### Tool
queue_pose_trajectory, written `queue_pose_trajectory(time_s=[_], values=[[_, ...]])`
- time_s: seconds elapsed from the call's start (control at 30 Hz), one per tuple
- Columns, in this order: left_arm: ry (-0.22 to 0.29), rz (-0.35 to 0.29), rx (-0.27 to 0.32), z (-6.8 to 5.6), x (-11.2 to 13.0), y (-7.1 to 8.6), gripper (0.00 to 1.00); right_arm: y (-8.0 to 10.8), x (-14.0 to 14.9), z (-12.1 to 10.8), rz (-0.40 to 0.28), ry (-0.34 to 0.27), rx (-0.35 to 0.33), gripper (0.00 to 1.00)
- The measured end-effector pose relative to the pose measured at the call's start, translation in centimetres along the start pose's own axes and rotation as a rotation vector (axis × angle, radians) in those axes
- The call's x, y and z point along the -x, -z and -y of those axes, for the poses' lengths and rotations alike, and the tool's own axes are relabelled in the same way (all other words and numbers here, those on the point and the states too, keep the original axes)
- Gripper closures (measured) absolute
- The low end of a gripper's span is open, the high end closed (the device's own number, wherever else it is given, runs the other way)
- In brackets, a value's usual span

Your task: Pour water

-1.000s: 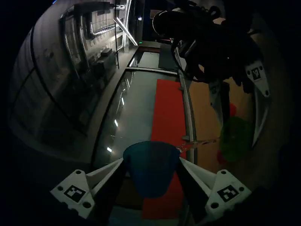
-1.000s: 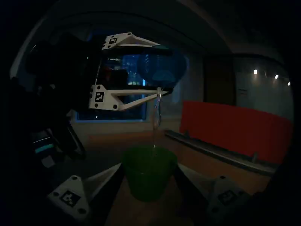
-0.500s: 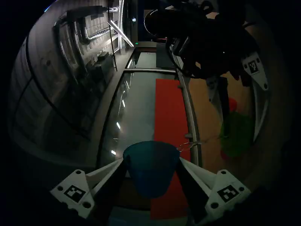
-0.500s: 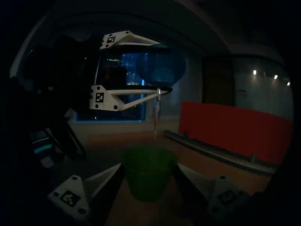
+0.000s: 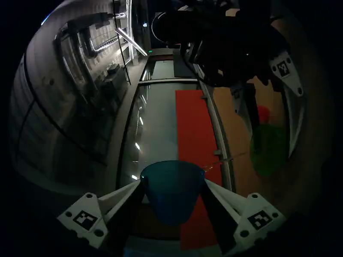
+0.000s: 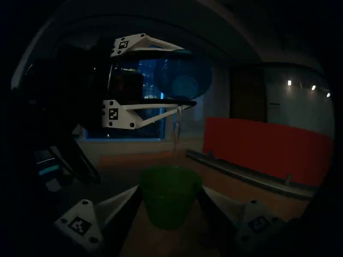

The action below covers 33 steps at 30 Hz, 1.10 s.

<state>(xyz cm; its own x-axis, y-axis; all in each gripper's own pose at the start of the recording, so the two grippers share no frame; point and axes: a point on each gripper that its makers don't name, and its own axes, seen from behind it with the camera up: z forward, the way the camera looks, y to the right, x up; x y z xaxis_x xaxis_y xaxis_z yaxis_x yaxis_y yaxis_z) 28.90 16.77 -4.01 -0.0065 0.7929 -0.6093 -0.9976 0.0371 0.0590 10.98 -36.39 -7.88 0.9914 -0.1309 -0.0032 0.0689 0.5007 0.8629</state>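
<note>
The blue cup (image 6: 184,79) has rolled a little further over in the last second, and the thread of water (image 6: 176,137) off its lip looks thinner. The left gripper (image 5: 172,182) is clamped on that cup, a finger pressing each side. The right gripper (image 6: 169,189) grips the green cup (image 6: 169,201) the same way. Seen from the right gripper, the blue cup hangs above and just ahead, its long axis near level, lip straight over the green cup's mouth. Seen from the left gripper, the green cup lies ahead and to the right. The pour is probably near its end, and the lip must stay over that mouth.
</note>
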Motion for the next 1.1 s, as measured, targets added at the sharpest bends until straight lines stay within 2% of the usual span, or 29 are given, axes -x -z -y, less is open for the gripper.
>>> queue_pose_trajectory(time_s=[0.27, 0.5, 0.67, 0.77, 0.87, 1.0, 1.1], values=[[-0.030, -0.003, -0.007, 0.4, -0.4, 0.0, 0.15, 0.1, -0.1, -0.1, -0.006, -0.002, 0.003, 0.00], [-0.019, -0.007, -0.006, 0.7, -0.4, -0.1, 0.15, 0.2, -0.2, 0.0, -0.008, -0.003, 0.005, 0.00], [0.011, -0.013, -0.002, 0.5, -0.3, -0.1, 0.15, 0.3, -0.2, 0.1, -0.010, -0.004, 0.007, 0.00], [0.044, -0.013, 0.000, 0.4, -0.2, -0.1, 0.15, 0.3, -0.3, 0.0, -0.010, -0.003, 0.008, 0.00], [0.098, -0.009, 0.004, 0.1, 0.3, -0.2, 0.15, 0.2, -0.3, 0.0, -0.010, -0.002, 0.010, 0.00], [0.203, -0.001, 0.011, -0.3, 0.9, -0.4, 0.15, 0.3, -0.3, -0.1, -0.012, -0.002, 0.012, 0.00], [0.301, 0.006, 0.020, -0.7, 1.5, -0.6, 0.15, 0.3, -0.3, -0.2, -0.011, -0.003, 0.015, 0.00]])
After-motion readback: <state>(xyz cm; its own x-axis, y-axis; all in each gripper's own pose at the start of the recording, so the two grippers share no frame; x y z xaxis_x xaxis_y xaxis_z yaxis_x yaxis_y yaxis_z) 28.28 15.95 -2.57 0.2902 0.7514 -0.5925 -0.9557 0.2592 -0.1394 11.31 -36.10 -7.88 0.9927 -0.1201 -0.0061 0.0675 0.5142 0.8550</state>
